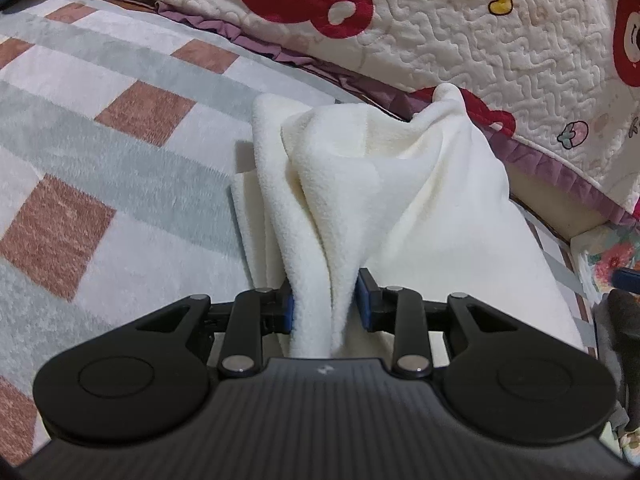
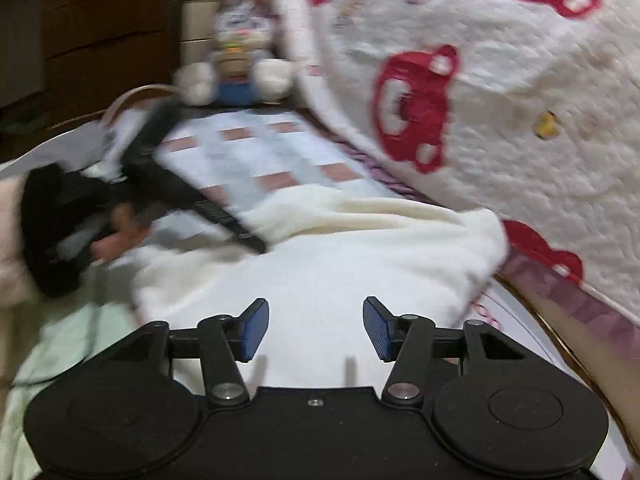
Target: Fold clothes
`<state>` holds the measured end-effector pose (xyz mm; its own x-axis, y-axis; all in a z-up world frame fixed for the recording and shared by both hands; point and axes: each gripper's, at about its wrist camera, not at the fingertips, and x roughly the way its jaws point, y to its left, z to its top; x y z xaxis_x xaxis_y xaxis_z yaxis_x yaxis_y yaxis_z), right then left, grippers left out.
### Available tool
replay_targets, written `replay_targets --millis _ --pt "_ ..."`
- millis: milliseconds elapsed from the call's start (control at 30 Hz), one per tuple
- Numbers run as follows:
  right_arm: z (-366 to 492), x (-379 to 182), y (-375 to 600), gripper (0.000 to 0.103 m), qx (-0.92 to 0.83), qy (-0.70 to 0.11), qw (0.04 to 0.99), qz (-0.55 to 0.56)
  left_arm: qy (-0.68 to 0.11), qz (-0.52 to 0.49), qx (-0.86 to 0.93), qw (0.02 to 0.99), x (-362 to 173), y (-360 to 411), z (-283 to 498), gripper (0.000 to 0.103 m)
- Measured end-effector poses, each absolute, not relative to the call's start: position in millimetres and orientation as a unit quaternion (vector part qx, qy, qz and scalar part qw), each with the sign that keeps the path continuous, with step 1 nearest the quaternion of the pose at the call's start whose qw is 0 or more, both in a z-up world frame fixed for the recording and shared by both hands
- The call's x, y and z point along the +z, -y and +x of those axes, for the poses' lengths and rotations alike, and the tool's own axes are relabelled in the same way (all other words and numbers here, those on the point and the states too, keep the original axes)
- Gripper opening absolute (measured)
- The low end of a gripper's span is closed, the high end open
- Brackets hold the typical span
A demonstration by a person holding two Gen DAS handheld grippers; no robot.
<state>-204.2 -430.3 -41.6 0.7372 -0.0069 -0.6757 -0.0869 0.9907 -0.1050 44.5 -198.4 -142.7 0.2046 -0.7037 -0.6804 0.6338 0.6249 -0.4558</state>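
Observation:
A cream fleece garment (image 1: pixel 400 184) lies on the checked bed cover (image 1: pixel 120 120), bunched up into a ridge. My left gripper (image 1: pixel 325 308) is shut on a thick fold of that fleece, which rises tent-like into its blue pads. The right wrist view is blurred. It shows the garment (image 2: pixel 340 264) spread flatter, with my right gripper (image 2: pixel 316 332) hovering over its near part, open with nothing between its fingers. In the same view a hand (image 2: pixel 120 232) holds the left gripper (image 2: pixel 248 240) at the garment's left side.
A thick white quilt with red bear prints (image 1: pixel 480 40) is heaped along the far and right side, its purple frill touching the garment. A stuffed toy (image 2: pixel 236 64) sits at the far end of the bed. Pale green bedding (image 2: pixel 60 352) lies at the near left.

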Motion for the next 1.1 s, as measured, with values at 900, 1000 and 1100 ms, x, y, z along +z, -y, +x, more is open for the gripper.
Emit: replay_targets --millis 900,1000,1100 --pt "-248 -117 419 0.06 0.008 -0.401 0.913 -0.066 -0.351 -0.1 -0.428 0.827 -93 167 65 0.052" --pt "-246 -118 420 0.061 0.023 -0.405 0.911 -0.073 -0.349 -0.067 -0.442 0.824 -87 193 71 0.062" --pt "-245 -116 424 0.061 0.041 -0.41 0.908 -0.074 -0.369 -0.02 -0.452 0.812 -95 232 89 0.063"
